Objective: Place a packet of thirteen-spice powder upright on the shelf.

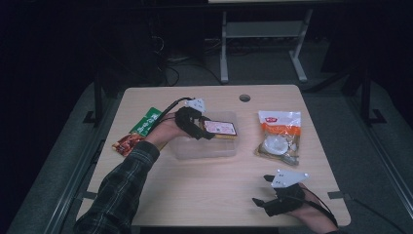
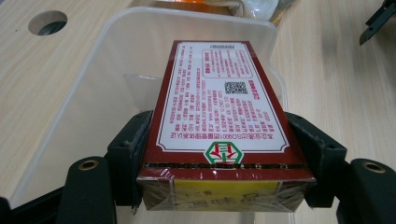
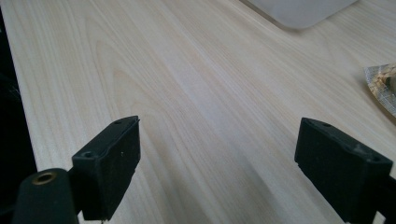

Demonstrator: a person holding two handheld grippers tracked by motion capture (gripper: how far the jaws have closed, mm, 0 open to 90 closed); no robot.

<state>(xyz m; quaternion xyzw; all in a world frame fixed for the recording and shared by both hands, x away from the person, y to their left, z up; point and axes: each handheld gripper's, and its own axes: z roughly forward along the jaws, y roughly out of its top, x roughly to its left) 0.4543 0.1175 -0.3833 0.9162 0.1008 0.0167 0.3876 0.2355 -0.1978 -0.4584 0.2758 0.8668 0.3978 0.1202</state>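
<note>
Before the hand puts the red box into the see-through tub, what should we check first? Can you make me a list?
1. Red box gripped by the left gripper: ok, a finger presses on each side.
2. Box over the clear tub: ok, the tub's wall curves round beneath it.
3. Room inside the tub: ok, the part in sight looks empty.
4. Right gripper out of the way: ok, open and empty over the bare table, near its front edge.
5. White and orange bag clear of the tub: ok, it lies apart on the right.
6. Box level: cannot tell.
</note>
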